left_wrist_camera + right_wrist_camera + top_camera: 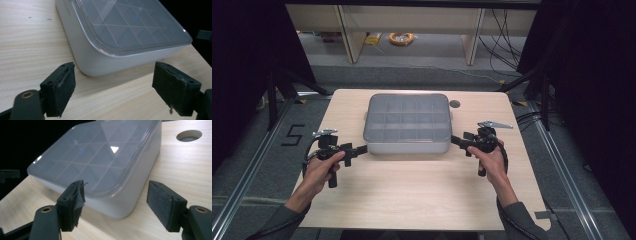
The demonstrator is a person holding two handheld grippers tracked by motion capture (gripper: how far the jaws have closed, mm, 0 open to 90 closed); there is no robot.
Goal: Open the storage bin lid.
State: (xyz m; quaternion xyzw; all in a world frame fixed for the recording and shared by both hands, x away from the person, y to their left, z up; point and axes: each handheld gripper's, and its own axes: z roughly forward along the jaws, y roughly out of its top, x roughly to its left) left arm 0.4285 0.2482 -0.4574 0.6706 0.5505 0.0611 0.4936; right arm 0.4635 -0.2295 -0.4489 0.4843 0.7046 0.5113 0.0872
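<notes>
Both forearms come in from the near edge, the left gripper (358, 150) and right gripper (458, 142) aimed at the near corners of the grey compartment box (407, 123), which sits lidded mid-table (412, 200) toward the far side. Jaws stand apart on both, nothing between the pads — each corner just ahead. Best to bring them in level and evenly, so the box doesn't skew. Only a cable hole (455, 104) lies near, at the far right; nothing blocks the approach.

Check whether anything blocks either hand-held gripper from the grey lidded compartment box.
Nothing visible does. Bare wooden table lies between the left hand-held gripper and the grey plastic compartment box, and likewise before the right hand-held gripper; both stand open at its near corners.
</notes>
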